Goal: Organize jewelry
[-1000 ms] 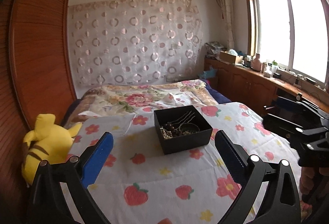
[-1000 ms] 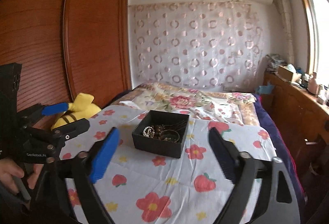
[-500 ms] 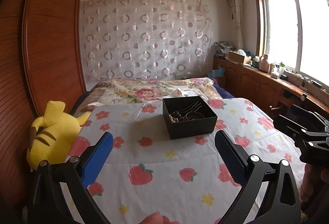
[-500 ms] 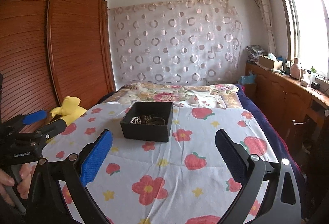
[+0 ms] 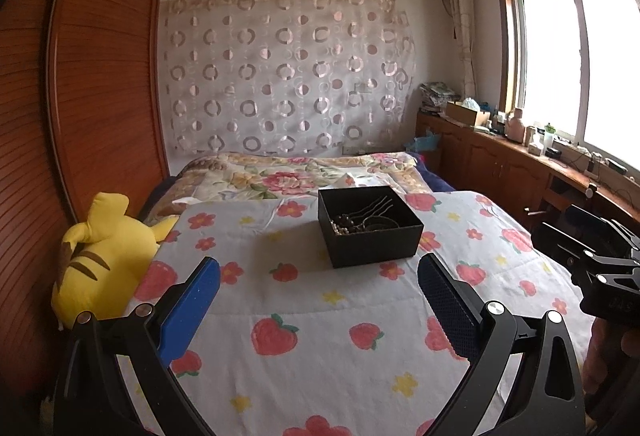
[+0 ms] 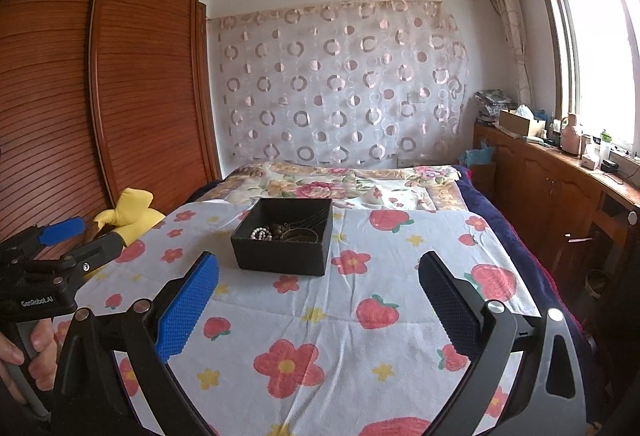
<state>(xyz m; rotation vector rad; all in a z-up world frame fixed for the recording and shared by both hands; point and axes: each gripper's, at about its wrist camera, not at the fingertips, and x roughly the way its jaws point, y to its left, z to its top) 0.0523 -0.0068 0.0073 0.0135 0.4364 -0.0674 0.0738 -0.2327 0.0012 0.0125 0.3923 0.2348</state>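
Note:
A black open box sits on the strawberry-print bedspread. Inside it lie a pearl bracelet, dark beads and thin chains. My left gripper hangs open above the spread, short of the box, with nothing between its fingers. My right gripper is likewise open and empty, nearer than the box and to its right. The left gripper also shows at the left edge of the right wrist view, held by a hand.
A yellow plush toy lies at the bed's left edge against a wooden wardrobe. A floral quilt covers the far end of the bed. A wooden counter with small items runs under the window on the right.
Both grippers have pulled back and risen away from the box, so it looks smaller and farther off. Both stay open and empty.

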